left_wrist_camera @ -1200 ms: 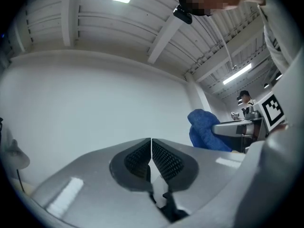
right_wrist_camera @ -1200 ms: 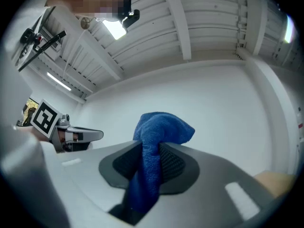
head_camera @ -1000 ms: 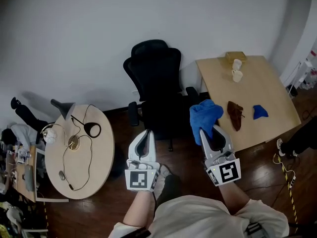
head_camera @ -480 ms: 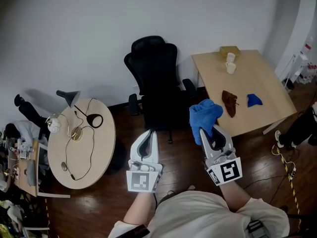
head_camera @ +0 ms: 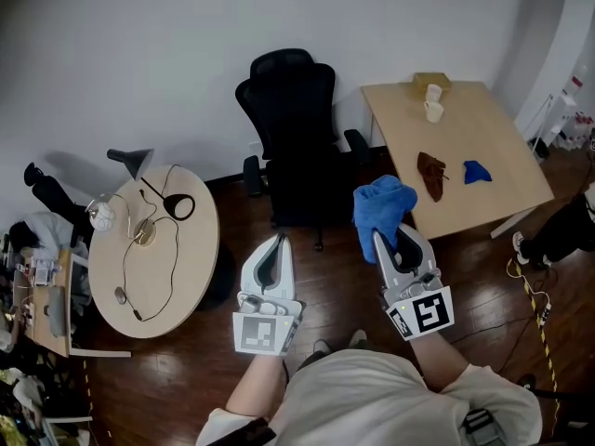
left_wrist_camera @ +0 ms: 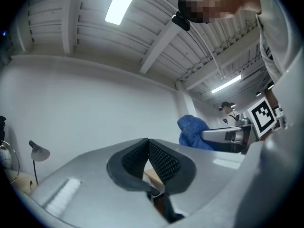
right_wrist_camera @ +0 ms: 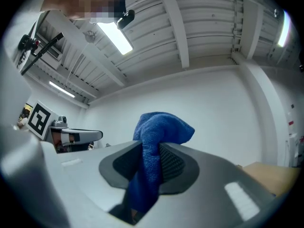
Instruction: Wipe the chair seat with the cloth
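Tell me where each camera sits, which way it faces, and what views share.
Head view: on the person's head, looking steeply down at the chair; both forearms, left gripper and right gripper show.
Left gripper view: on that gripper, tilted up along its closed jaws at wall and ceiling.
Right gripper view: on that gripper, tilted up along jaws clamping the cloth.
Shared: all three show the cloth; each gripper view catches the other gripper.
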Demonstrator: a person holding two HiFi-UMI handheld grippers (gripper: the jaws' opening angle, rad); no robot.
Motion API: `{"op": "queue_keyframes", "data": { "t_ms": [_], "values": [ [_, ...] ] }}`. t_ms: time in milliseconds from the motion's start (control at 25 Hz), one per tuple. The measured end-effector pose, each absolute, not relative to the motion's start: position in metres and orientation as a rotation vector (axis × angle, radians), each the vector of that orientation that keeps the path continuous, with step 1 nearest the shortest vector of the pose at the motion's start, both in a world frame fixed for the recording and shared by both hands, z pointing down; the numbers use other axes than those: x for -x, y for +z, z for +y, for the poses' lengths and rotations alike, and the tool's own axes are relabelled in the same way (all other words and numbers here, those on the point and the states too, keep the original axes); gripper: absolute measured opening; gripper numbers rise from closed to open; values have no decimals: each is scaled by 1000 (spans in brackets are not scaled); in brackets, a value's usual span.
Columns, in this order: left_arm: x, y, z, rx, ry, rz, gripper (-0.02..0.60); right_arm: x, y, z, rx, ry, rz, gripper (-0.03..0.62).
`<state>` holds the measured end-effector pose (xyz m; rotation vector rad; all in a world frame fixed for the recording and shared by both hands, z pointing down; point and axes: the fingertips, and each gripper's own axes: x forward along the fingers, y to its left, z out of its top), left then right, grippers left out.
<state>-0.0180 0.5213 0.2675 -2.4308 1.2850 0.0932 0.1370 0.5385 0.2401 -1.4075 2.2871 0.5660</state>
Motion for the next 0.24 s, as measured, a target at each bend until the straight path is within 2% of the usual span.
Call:
{"op": "queue_keyframes", "data": {
  "t_ms": [240],
  "values": [
    [26,277,532,2449,92,1269,2,-124,242,547,1395,582,2294,95]
  ]
}}
